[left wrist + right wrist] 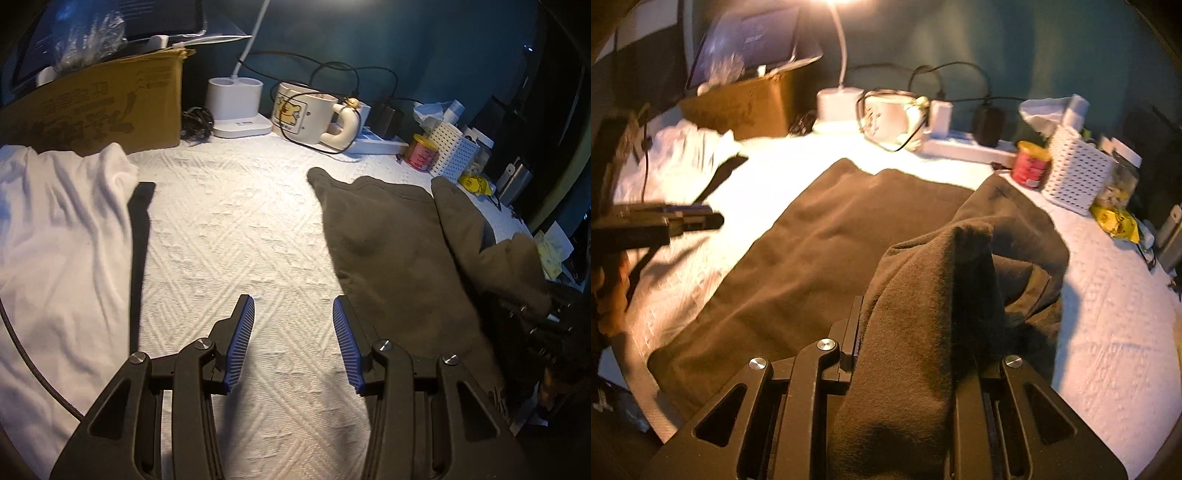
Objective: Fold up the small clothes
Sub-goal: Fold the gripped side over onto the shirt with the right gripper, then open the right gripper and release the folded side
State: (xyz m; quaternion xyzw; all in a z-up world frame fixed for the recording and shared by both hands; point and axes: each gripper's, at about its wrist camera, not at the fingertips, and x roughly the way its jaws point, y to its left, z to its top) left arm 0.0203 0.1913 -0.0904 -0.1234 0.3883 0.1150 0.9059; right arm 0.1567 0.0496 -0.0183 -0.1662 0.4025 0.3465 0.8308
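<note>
Two garments are laid on the white textured cloth [236, 229]: a white garment [62, 236] at the left, apart from the work, and a dark brown garment [827, 243] spread flat at the centre; one bunched edge of the brown piece is clamped in the right gripper [916, 354] and is held raised above the flat part, apparently so that it can be carried across as a fold; the left gripper [293, 343] is held released and empty over bare cloth just beside the garment, presumably kept ready for pinning or smoothing.
</note>
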